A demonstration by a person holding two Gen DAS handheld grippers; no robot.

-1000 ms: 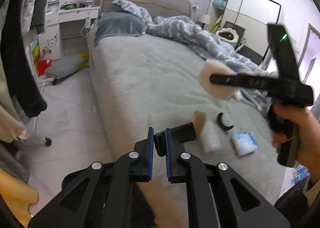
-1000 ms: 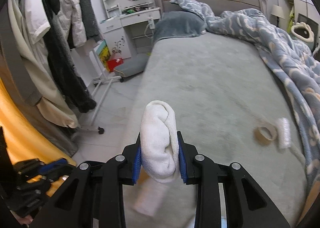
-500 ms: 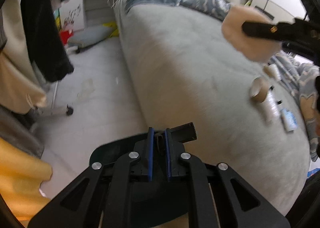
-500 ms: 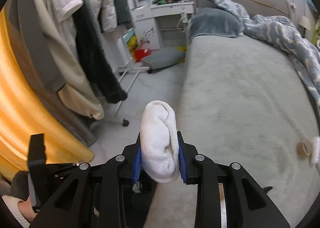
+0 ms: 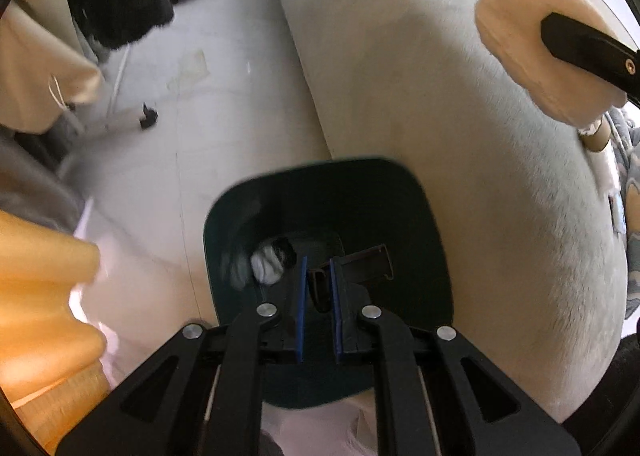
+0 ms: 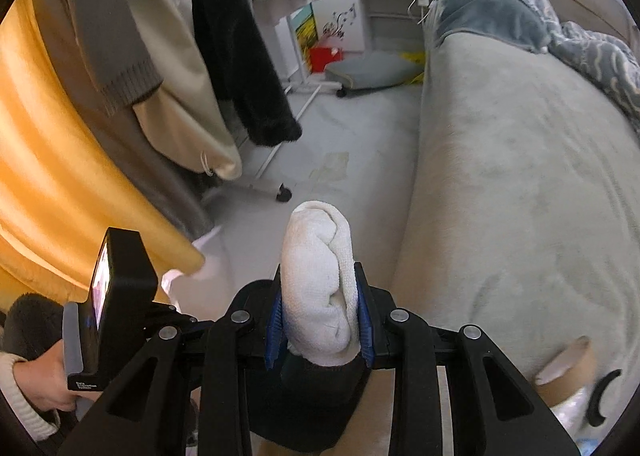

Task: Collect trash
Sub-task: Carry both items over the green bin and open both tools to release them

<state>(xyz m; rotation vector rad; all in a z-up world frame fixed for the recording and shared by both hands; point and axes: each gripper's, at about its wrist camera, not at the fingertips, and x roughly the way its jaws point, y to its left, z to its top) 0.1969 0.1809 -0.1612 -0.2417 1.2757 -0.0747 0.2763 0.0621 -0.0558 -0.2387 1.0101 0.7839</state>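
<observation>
Beside the bed [image 5: 460,103], a dark clip [image 5: 362,262] and white towel roll [image 6: 318,288] are being gripped by the left hand-held gripper [image 5: 318,296] and right hand-held gripper [image 6: 318,320] over the bin [image 5: 420,215].

Our left claw [image 5: 318,298] points steeply downward, its blue pads nearly together and pinching a thin dark piece. Our right claw [image 6: 319,316] tilts downward too, jaws part-open and pressed against a rolled white bundle. Our left hand [image 6: 52,388], cuffed in a cream sleeve, grips its handle.
</observation>
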